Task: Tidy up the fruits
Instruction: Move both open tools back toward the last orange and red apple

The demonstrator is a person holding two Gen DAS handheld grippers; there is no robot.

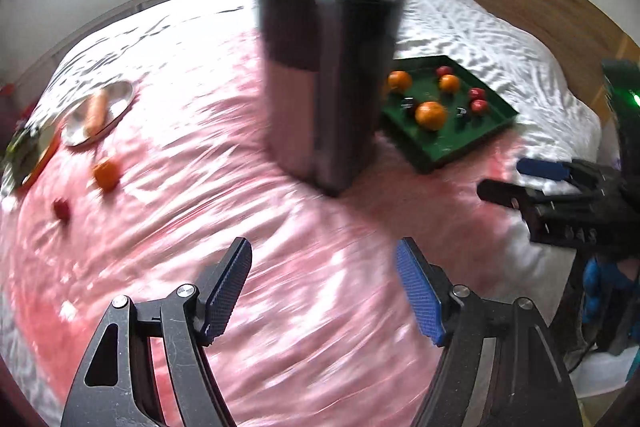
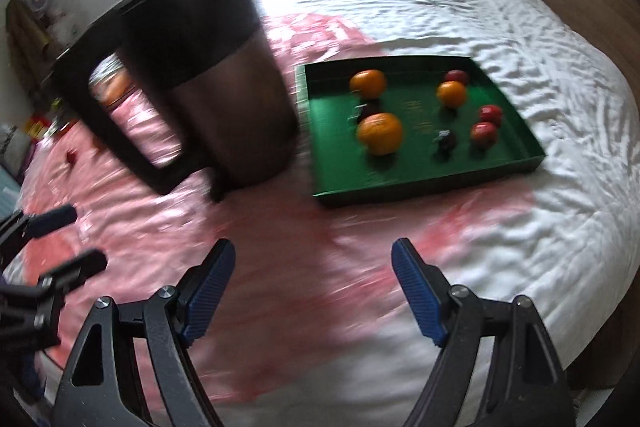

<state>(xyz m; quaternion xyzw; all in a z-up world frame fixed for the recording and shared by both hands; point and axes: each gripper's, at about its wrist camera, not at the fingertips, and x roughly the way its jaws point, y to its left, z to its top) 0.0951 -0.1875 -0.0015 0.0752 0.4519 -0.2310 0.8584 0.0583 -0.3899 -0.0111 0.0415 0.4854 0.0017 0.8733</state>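
Left wrist view: loose orange (image 1: 106, 174) on pink sheet, far left ahead of my empty, parted left gripper (image 1: 324, 291); right gripper (image 2: 313, 291), equally spread, nearer green tray (image 2: 320, 131).

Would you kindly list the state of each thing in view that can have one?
left tool: open, nothing between its pads.
right tool: open, empty.
kettle: upright, lid shut.
green tray: holding fruit.
steel plate: holding one long orange item.

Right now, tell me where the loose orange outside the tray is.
In the left wrist view, the loose orange lies on the pink sheet at far left, between the metal plate and a small red fruit.
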